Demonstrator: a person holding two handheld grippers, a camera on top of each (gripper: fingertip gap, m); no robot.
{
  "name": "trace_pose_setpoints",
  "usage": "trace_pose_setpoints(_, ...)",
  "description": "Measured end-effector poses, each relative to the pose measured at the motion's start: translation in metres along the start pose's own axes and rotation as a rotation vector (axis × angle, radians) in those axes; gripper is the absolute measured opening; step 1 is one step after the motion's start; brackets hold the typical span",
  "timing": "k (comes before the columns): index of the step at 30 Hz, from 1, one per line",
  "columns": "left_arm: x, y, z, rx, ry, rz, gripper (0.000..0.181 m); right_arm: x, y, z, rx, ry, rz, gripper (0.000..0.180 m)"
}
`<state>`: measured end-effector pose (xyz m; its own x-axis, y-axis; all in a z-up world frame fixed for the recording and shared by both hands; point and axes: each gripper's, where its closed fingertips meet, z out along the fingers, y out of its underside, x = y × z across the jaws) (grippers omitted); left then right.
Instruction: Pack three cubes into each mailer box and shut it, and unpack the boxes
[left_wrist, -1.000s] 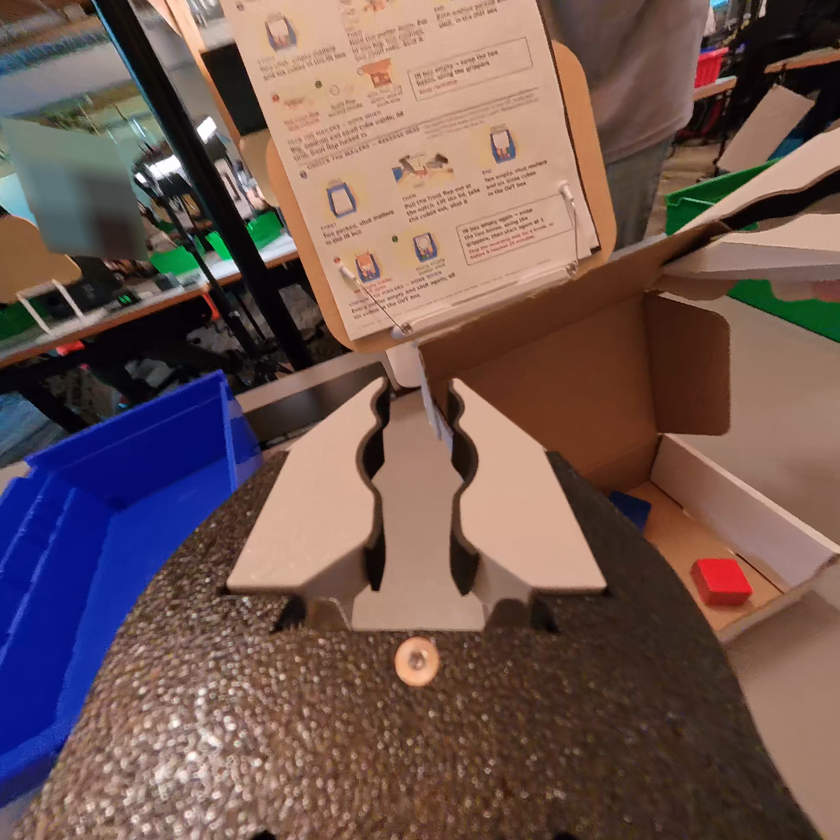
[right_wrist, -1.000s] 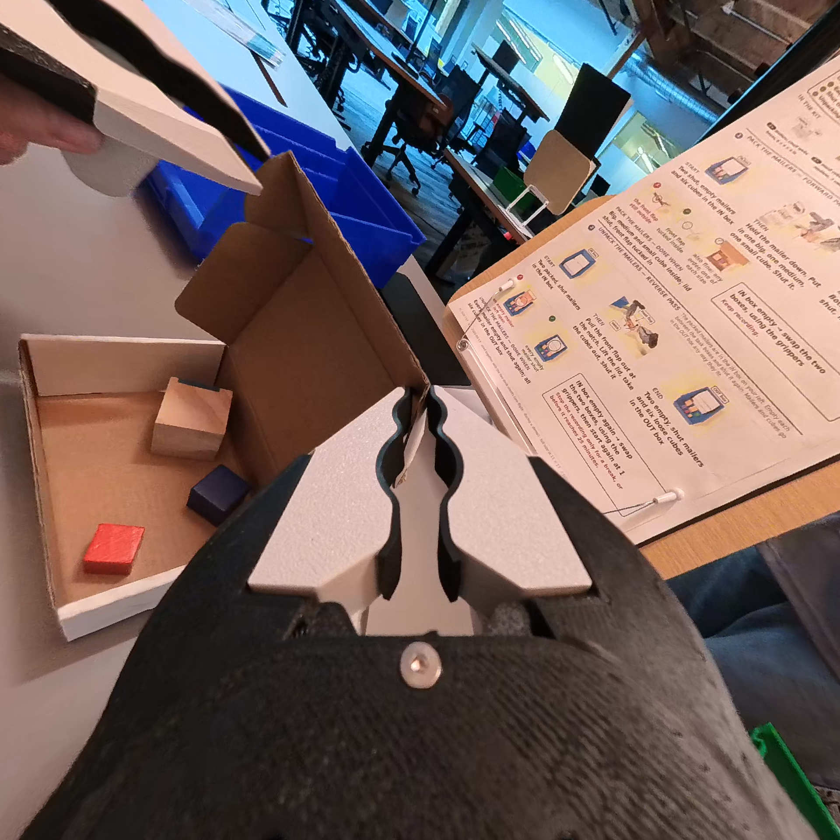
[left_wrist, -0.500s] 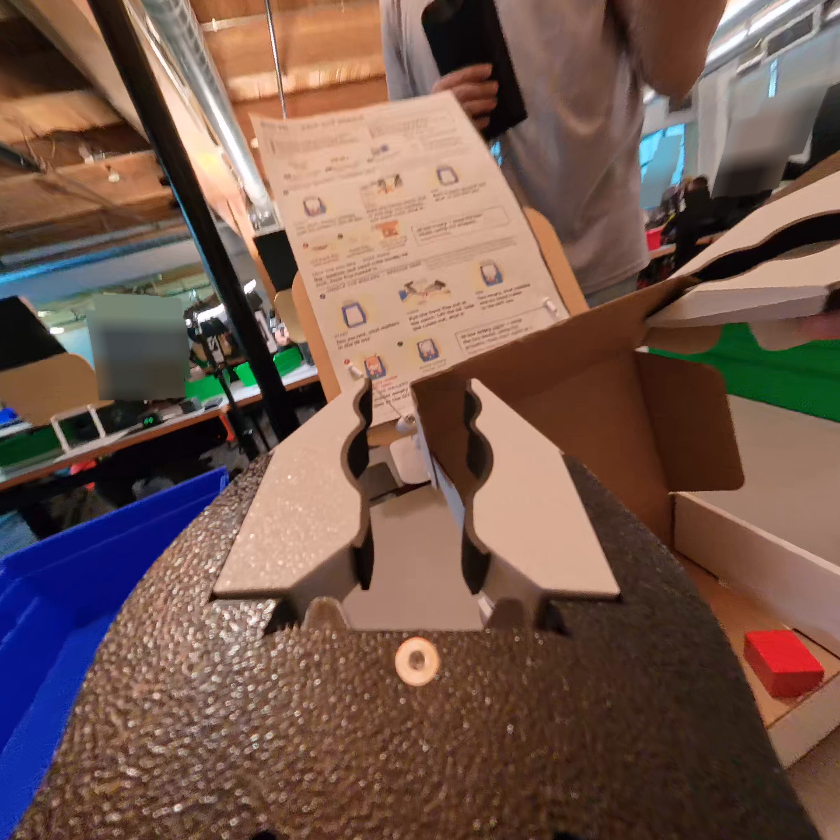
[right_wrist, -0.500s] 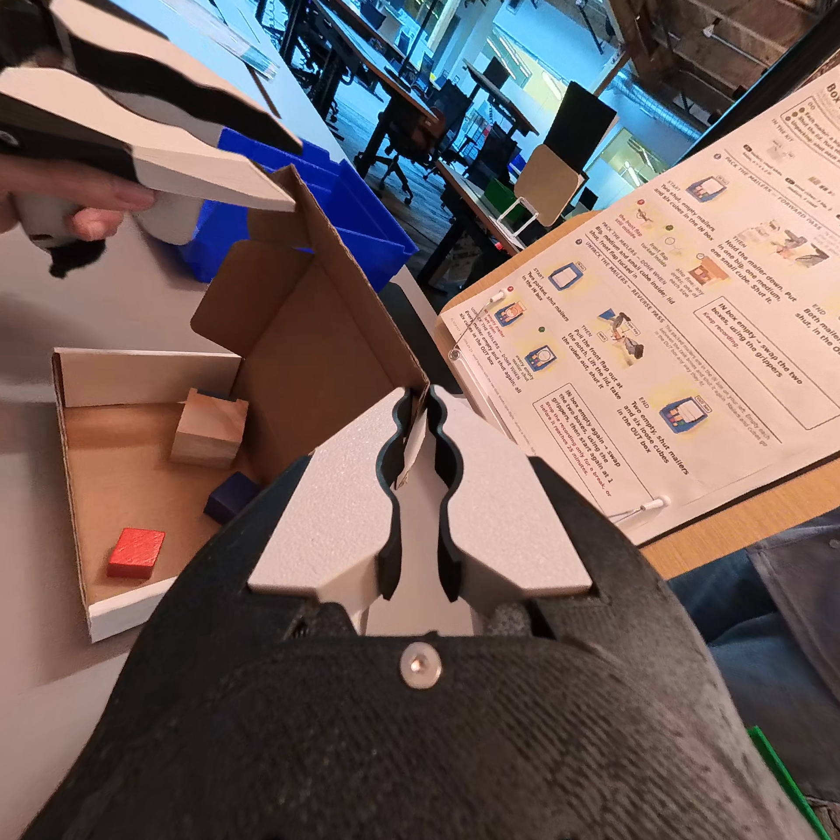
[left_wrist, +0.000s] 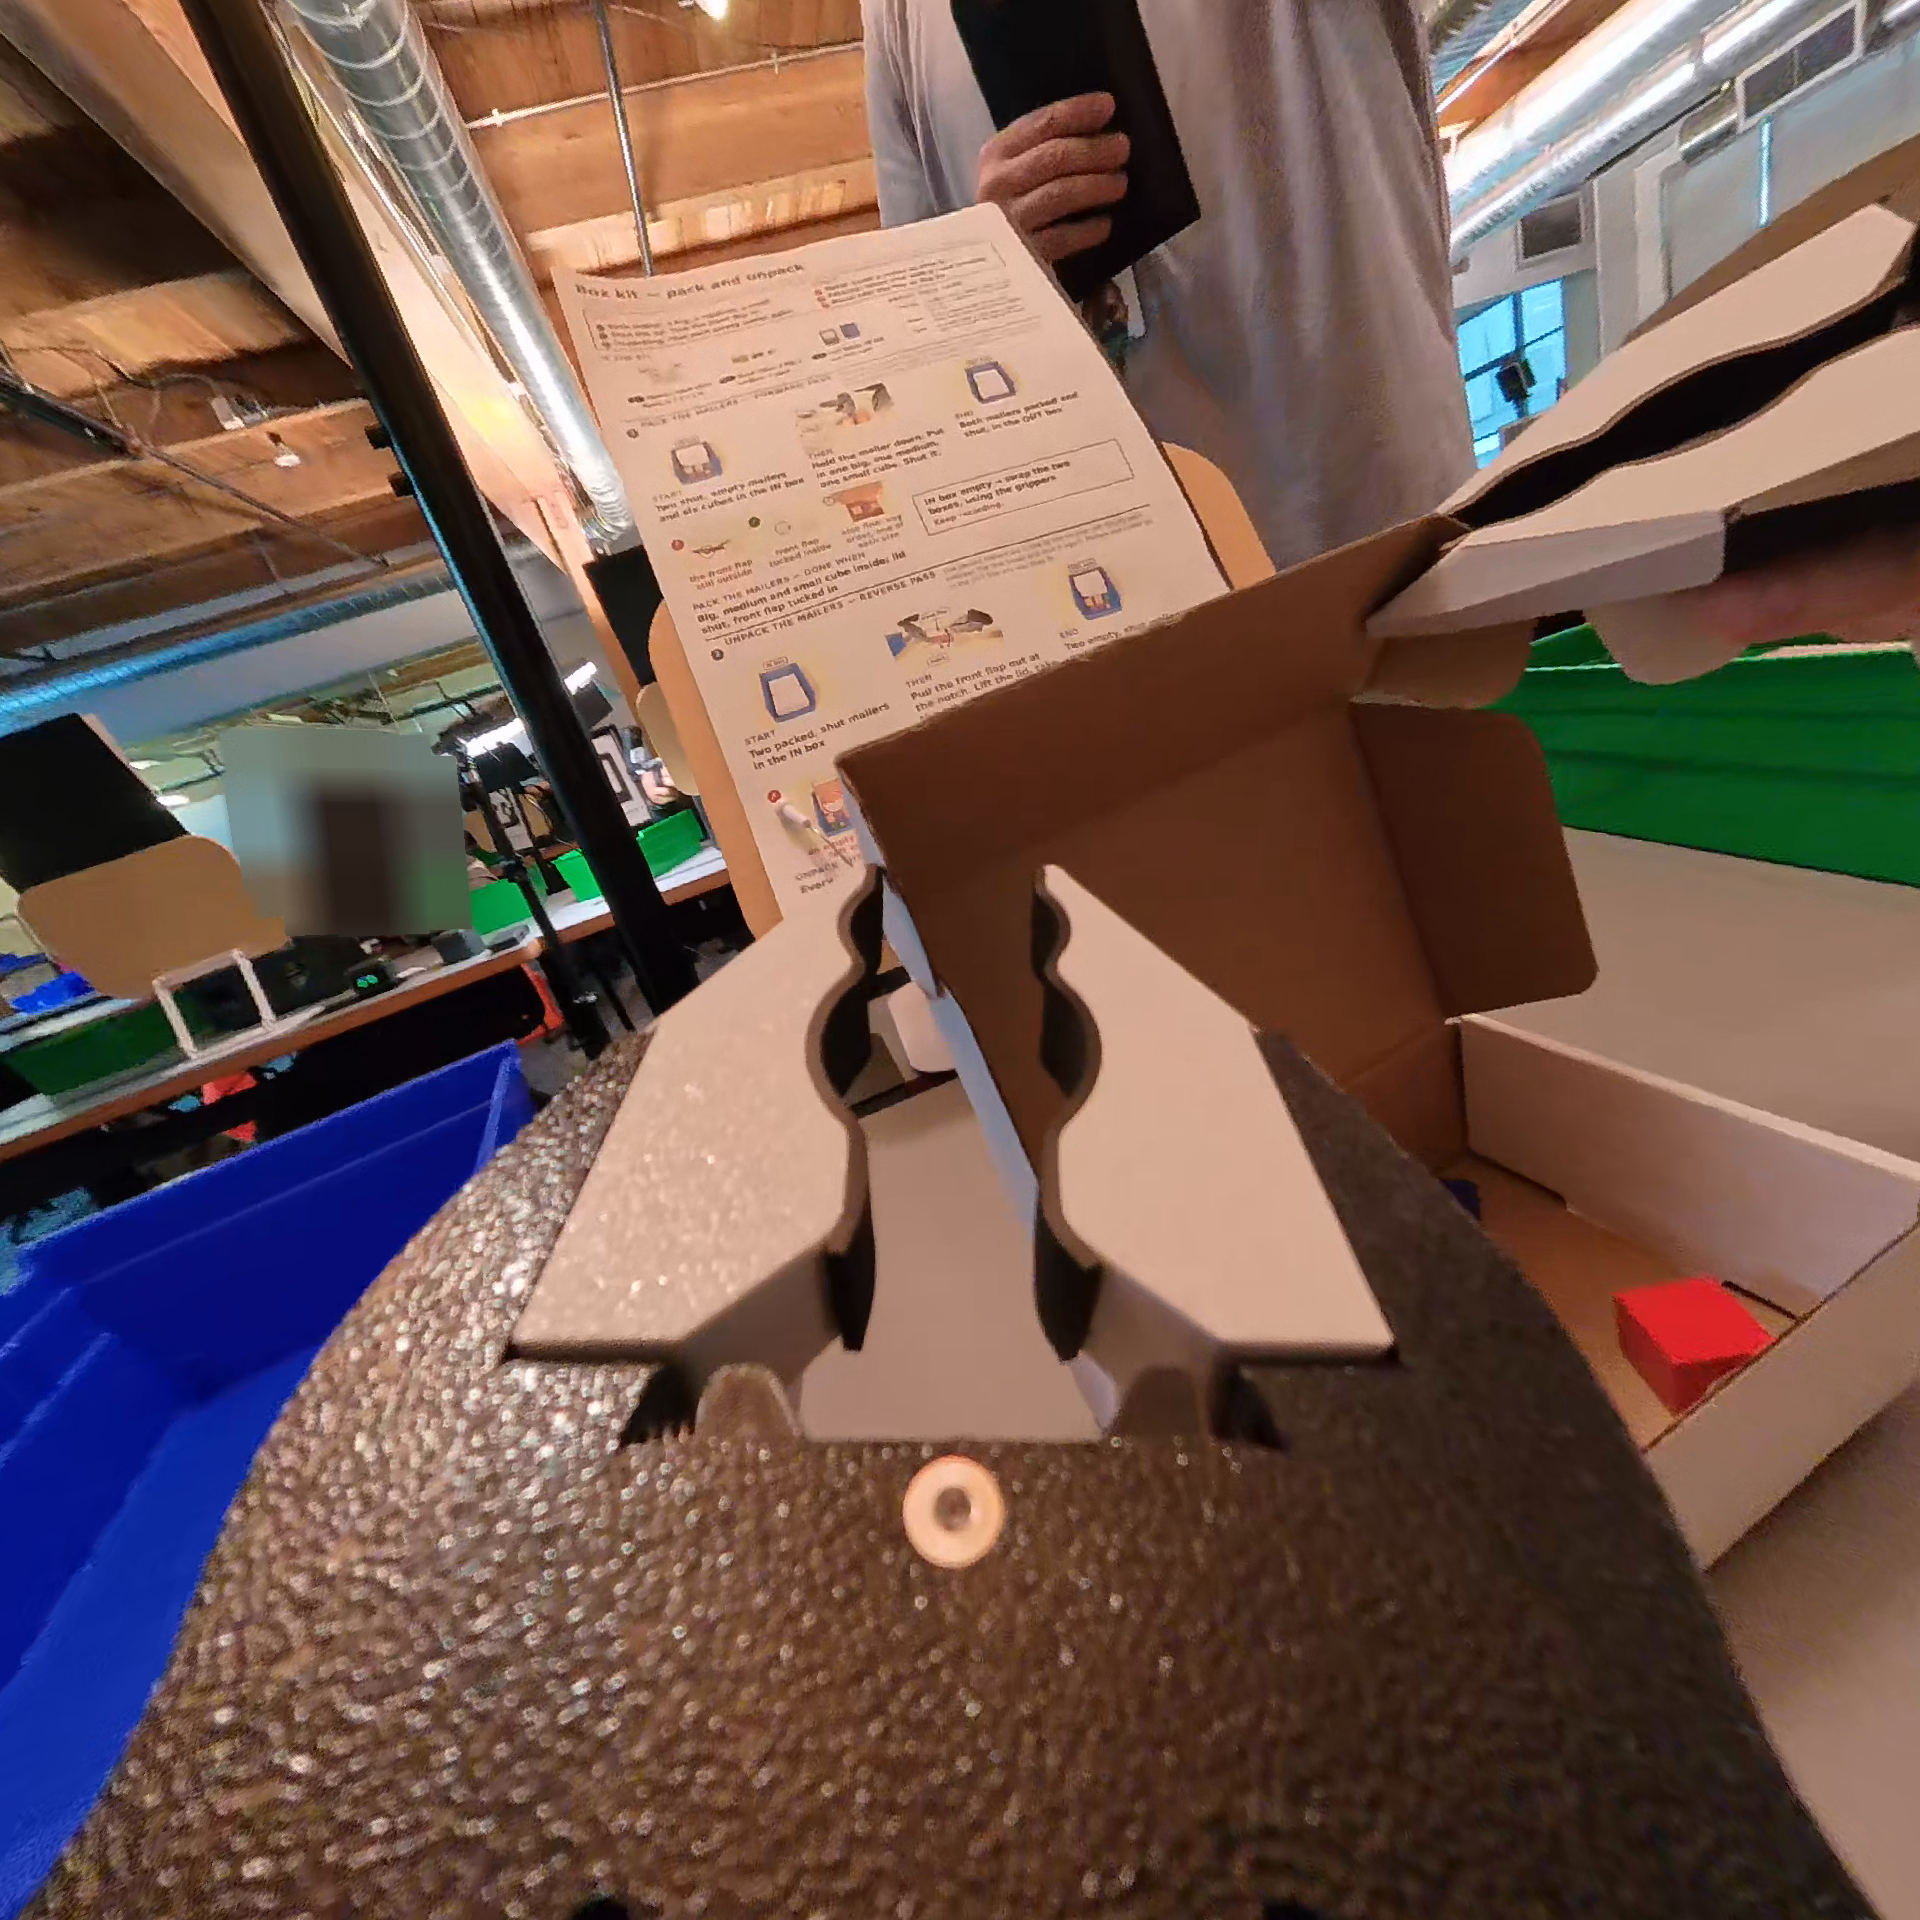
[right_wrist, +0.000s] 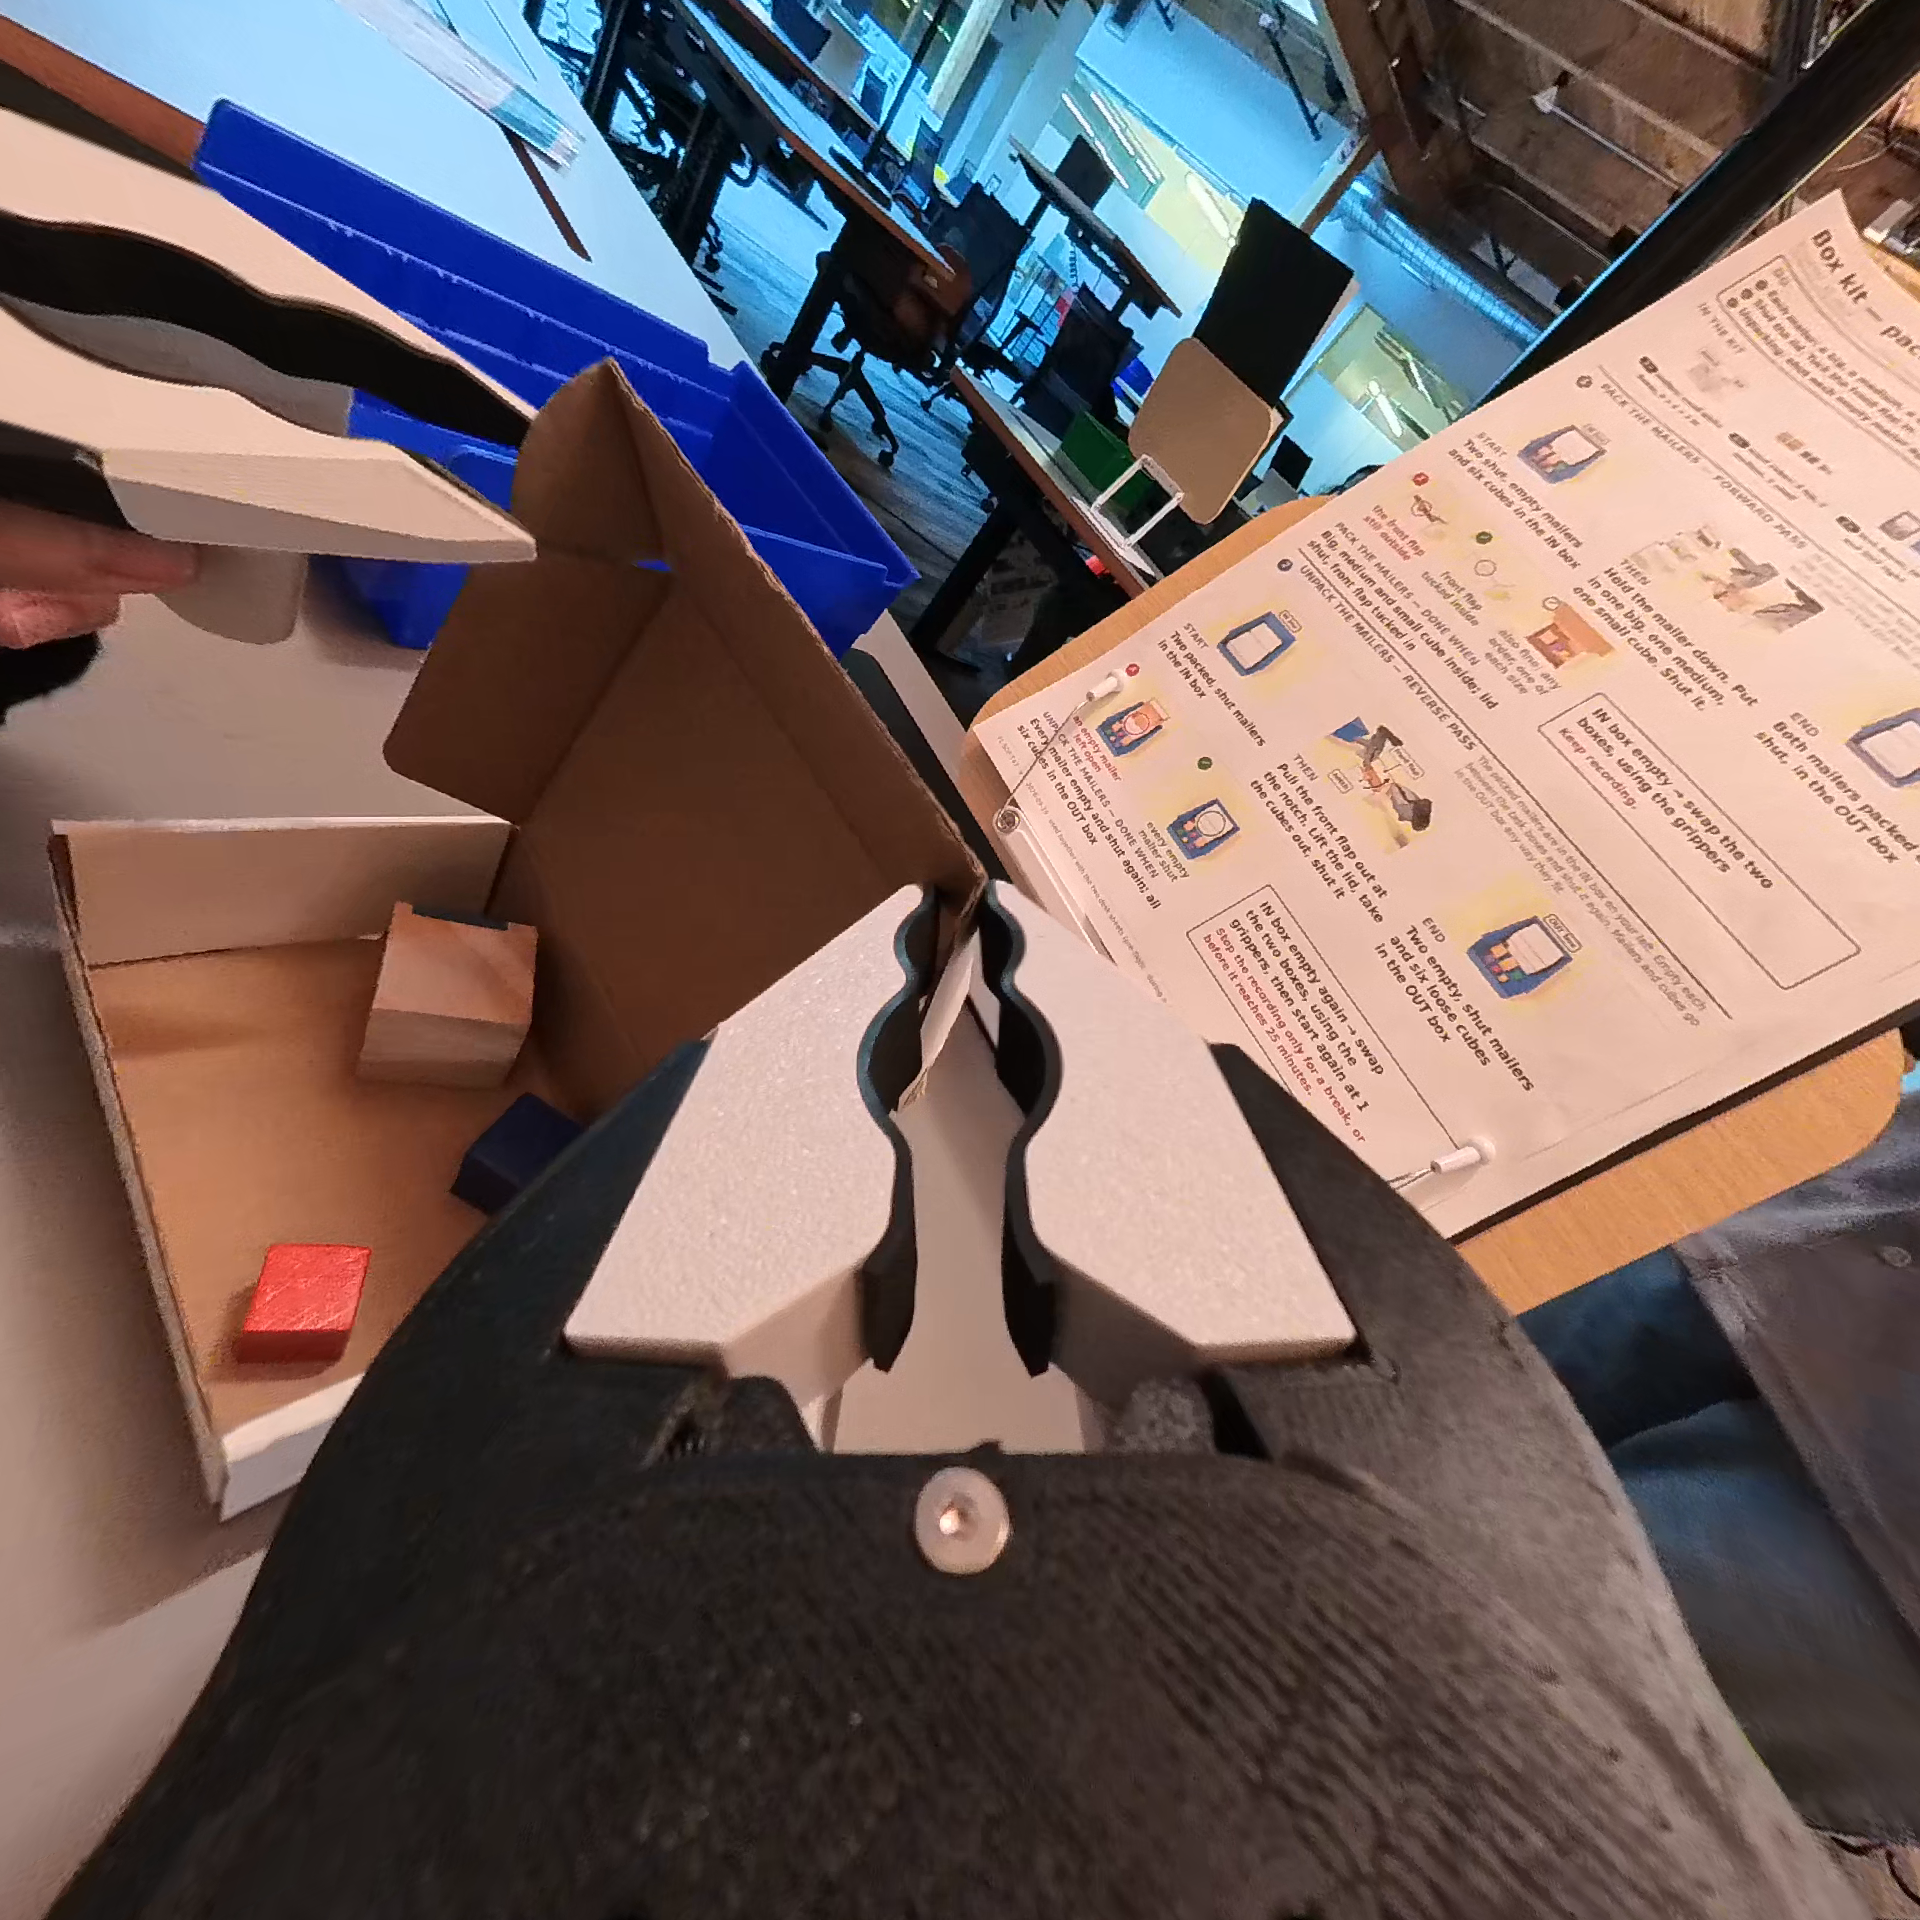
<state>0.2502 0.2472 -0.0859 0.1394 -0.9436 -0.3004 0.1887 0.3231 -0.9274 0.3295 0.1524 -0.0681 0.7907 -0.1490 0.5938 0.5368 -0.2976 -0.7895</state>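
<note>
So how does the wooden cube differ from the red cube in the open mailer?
Colour: the wooden cube is bare pale wood, the red cube is painted.
Size: the wooden cube is clearly bigger and taller than the red cube.
Place: the wooden cube sits close to the back wall, near the raised lid; the red cube lies near the front wall.
Both rest on the floor of the open mailer box, apart from each other.

Bright, even indoor light fills both wide-angle views; straight lines bow toward the edges. Beyond the right gripper (right_wrist: 951, 935), daylight gives the far workshop a blue cast. The left gripper (left_wrist: 951, 914) housing glints with specular speckle near the lens, its lower edge soft with blur.
</note>
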Motion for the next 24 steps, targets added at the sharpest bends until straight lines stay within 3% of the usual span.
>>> trace_pose_setpoints(1, -0.001, 0.0, 0.0, 0.0, -0.009, 0.015, 0.025, 0.0, 0.0, 0.0, 0.0, 0.004, 0.0, 0.005)
trace_pose_setpoints(19, -0.014, -0.02, -0.009, 0.049, -0.122, 0.139, 0.027, 0.001, -0.004, 0.006, 0.014, 0.036, 0.034, 0.006)
trace_pose_setpoints(24, -0.019, -0.003, -0.006, 0.01, -0.105, 0.052, 0.027, 0.007, 0.0, 0.007, 0.002, 0.068, 0.052, 0.007)
